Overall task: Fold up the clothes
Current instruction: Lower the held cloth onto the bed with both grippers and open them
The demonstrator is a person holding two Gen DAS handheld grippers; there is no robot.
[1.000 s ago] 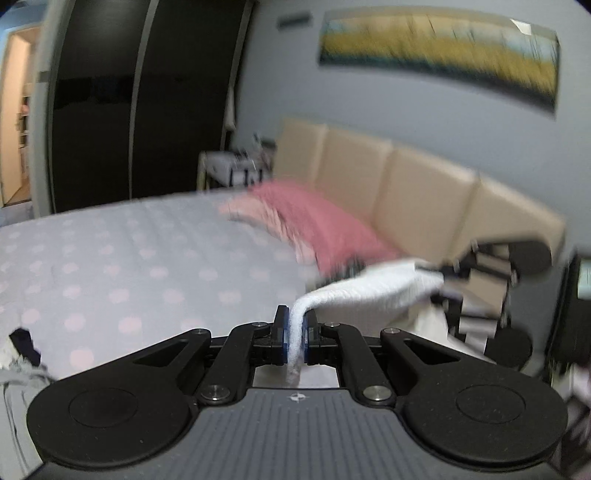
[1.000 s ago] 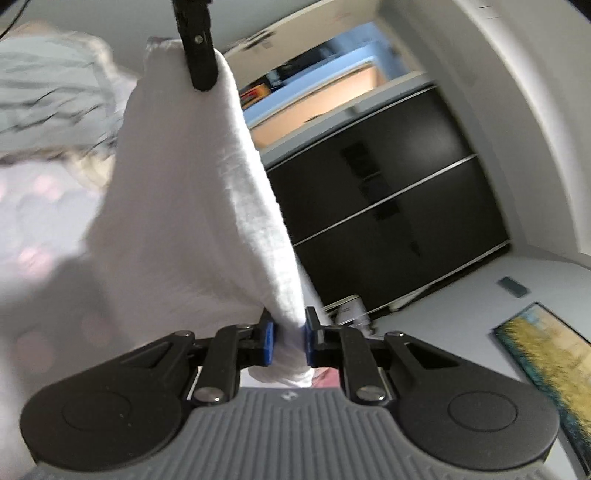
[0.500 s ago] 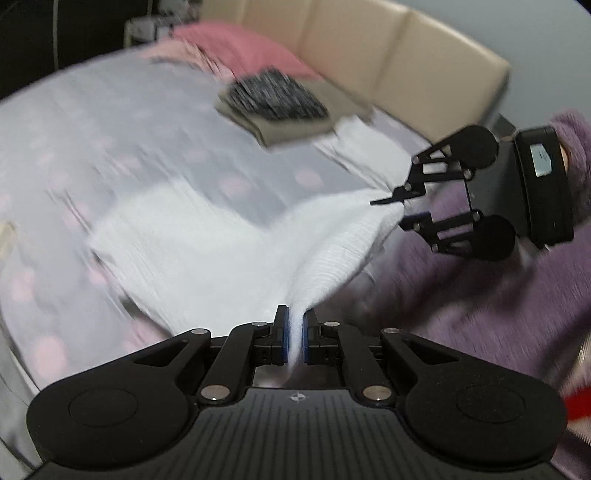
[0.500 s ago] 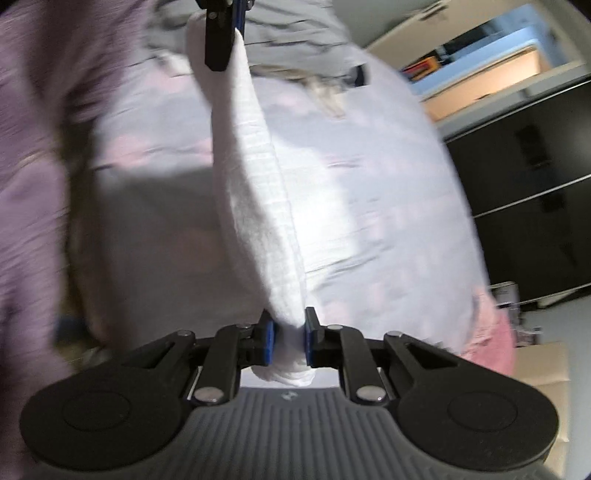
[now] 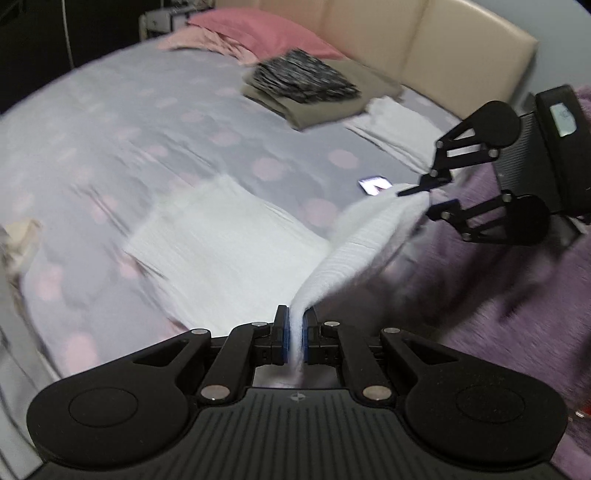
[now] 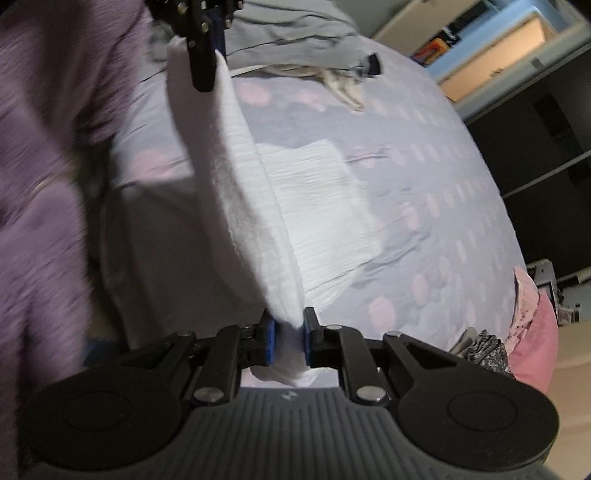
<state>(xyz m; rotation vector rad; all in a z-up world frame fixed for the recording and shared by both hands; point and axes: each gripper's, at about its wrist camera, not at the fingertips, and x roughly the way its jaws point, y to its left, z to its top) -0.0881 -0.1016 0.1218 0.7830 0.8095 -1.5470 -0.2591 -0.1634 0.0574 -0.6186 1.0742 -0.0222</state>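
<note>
Your left gripper [image 5: 294,334] and right gripper [image 6: 287,338] each pinch 1 corner of the white cloth [image 5: 229,254], lifting that edge off the bed [image 5: 110,122] for folding.

A towel [image 5: 229,243] lies on the bed [image 5: 110,122] near its front edge. A stack of folded clothes [image 5: 306,88] sits toward the headboard [image 5: 436,48], beside the pillow [image 5: 255,33].
</note>
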